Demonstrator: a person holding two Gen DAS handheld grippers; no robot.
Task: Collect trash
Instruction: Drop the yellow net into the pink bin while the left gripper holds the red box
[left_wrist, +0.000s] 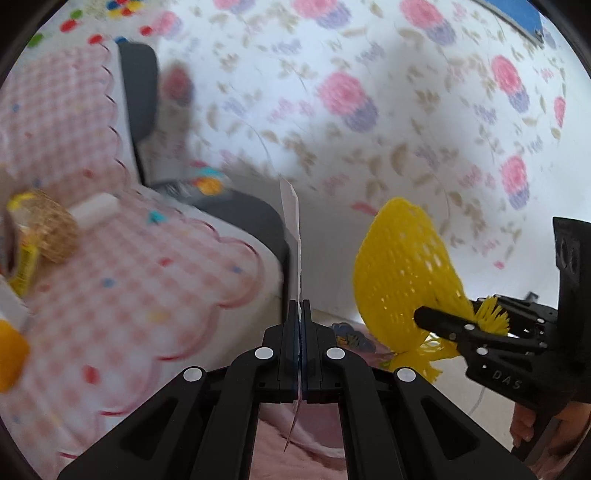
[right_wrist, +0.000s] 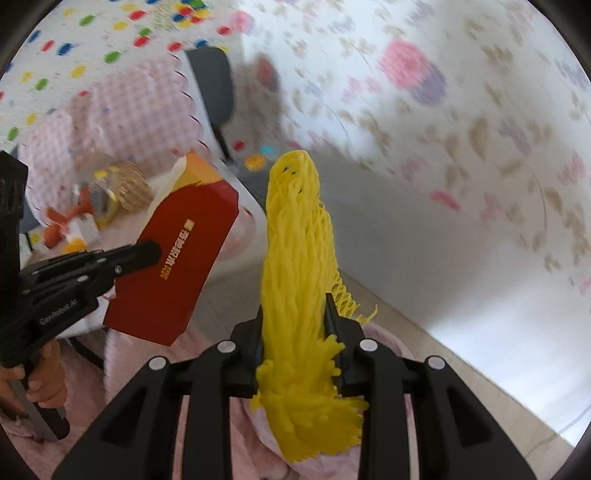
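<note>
Both grippers are built of matte black plastic, with linkage arms pinned by round silver rivets. White lettering is printed on the left gripper (right_wrist: 147, 254) and the right gripper (left_wrist: 428, 317). Blue pads line the jaws.

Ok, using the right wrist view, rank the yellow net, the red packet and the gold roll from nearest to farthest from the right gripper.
1. Yellow net, gripped in the right gripper's jaws.
2. Red packet, to the left.
3. Gold roll, far left, on the pink cloth.
</note>
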